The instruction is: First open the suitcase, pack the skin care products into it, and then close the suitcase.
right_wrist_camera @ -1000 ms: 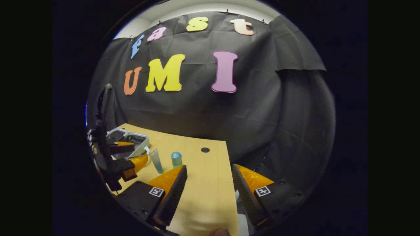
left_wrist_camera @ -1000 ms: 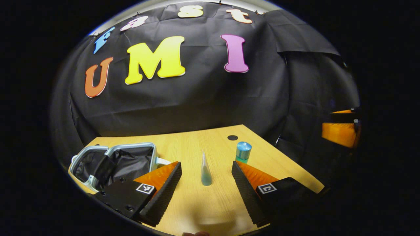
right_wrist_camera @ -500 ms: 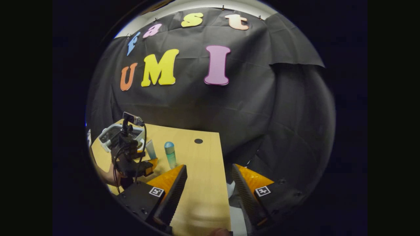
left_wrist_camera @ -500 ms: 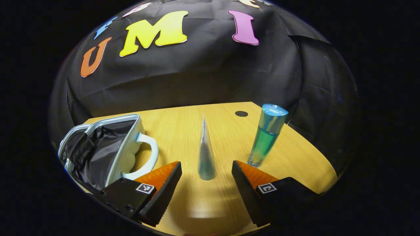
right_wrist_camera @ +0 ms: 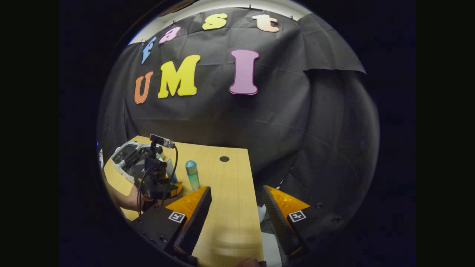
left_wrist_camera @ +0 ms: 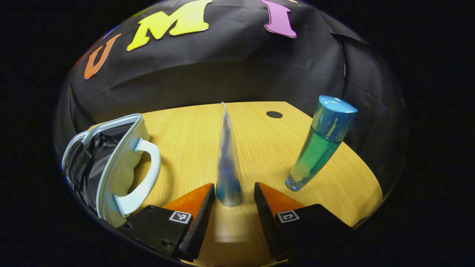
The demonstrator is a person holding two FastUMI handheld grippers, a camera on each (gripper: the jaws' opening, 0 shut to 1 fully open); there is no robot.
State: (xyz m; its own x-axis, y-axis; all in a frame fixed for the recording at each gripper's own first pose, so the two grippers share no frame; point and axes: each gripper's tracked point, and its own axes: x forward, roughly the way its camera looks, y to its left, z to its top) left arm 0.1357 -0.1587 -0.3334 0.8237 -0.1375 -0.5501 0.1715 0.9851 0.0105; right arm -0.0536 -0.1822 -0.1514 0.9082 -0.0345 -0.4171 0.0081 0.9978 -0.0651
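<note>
Two fingers of my left gripper (left_wrist_camera: pixel 230 196) are flanking the upright tube (left_wrist_camera: pixel 227 163) on the surface (left_wrist_camera: pixel 256 137), narrowly apart, not clamping; my right gripper (right_wrist_camera: pixel 235 207) is hovering wide open, empty.

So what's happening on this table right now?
A person is packing skin care items into a small suitcase, which lies open on the wooden table. The left gripper sits around the base of an upright tube, fingers close on either side but not clearly pressing it. A blue-capped bottle stands beside it, untouched. The right gripper hovers open over the table edge, holding nothing.
</note>
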